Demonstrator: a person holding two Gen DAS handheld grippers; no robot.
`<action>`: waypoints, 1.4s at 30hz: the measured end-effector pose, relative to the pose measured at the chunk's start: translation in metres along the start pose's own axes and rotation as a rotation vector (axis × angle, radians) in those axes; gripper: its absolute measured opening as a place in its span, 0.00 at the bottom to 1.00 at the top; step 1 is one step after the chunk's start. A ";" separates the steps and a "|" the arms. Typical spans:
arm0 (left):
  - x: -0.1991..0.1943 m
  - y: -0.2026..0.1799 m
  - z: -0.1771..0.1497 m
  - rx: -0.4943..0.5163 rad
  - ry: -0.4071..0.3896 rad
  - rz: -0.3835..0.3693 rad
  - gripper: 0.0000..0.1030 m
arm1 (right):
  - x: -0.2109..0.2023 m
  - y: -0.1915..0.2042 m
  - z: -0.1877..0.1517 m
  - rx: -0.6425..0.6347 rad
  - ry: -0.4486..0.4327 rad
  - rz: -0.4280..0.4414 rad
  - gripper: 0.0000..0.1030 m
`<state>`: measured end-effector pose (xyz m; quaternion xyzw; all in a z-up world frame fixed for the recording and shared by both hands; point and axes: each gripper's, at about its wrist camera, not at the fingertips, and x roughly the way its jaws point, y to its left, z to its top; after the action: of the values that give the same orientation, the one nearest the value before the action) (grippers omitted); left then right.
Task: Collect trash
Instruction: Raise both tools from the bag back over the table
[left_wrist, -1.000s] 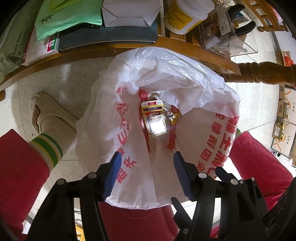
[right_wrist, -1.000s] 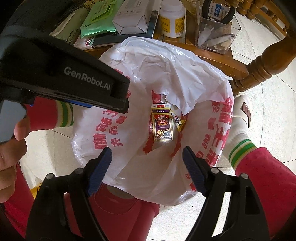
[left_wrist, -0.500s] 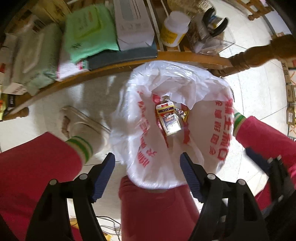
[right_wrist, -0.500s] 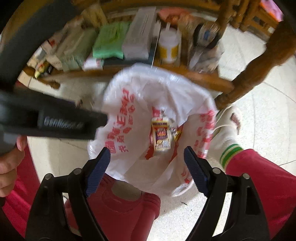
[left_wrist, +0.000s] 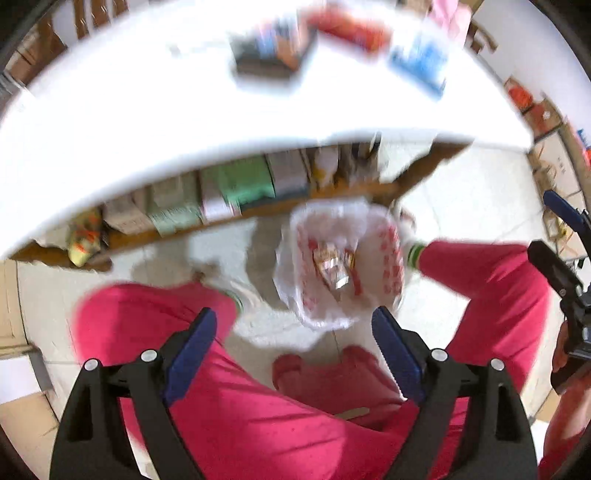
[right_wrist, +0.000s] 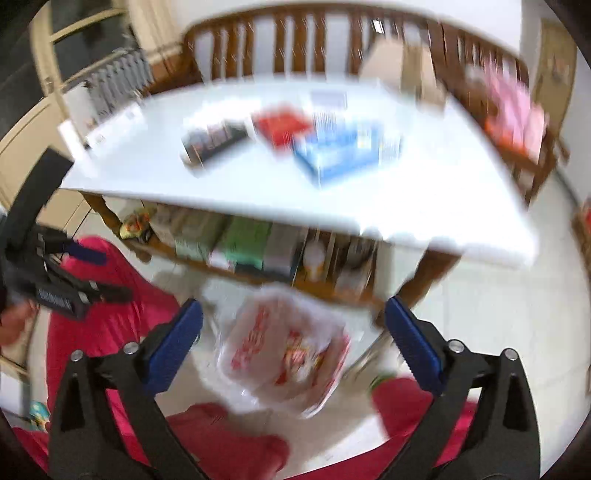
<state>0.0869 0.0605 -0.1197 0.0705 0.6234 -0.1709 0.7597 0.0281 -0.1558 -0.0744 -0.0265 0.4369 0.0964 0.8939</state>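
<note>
Both hands were up off the bag: the left gripper (left_wrist: 291, 328) and the right gripper (right_wrist: 293, 325) had just been opening, jaws spread wide with nothing between them. The plastic bag (left_wrist: 340, 266) sat on the floor between the person's red-trousered legs, a wrapper (left_wrist: 332, 266) already inside. I judged the next move was a reach to the white surface (right_wrist: 258, 184) for the blurred boxes (right_wrist: 343, 151) at its far side. Cluttered shelf (right_wrist: 240, 243) beneath, wooden chairs beyond.

we see the bag (left_wrist: 340, 266) on the floor before the table (right_wrist: 258, 184), between our knees. packets (left_wrist: 332, 266) lie inside it; boxes (right_wrist: 340, 151) sit on the tabletop.
</note>
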 end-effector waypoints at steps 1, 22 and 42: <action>-0.016 0.002 0.004 0.001 -0.024 -0.004 0.85 | -0.014 0.002 0.009 -0.022 -0.026 0.001 0.94; -0.185 0.009 0.115 0.102 -0.139 0.077 0.92 | -0.165 -0.015 0.177 -0.113 -0.300 0.175 0.94; -0.093 -0.004 0.203 0.260 0.018 0.093 0.92 | -0.062 -0.010 0.232 -0.229 -0.110 0.172 0.94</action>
<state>0.2580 0.0078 0.0142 0.1988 0.5989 -0.2142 0.7456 0.1733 -0.1441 0.1171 -0.0855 0.3741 0.2233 0.8960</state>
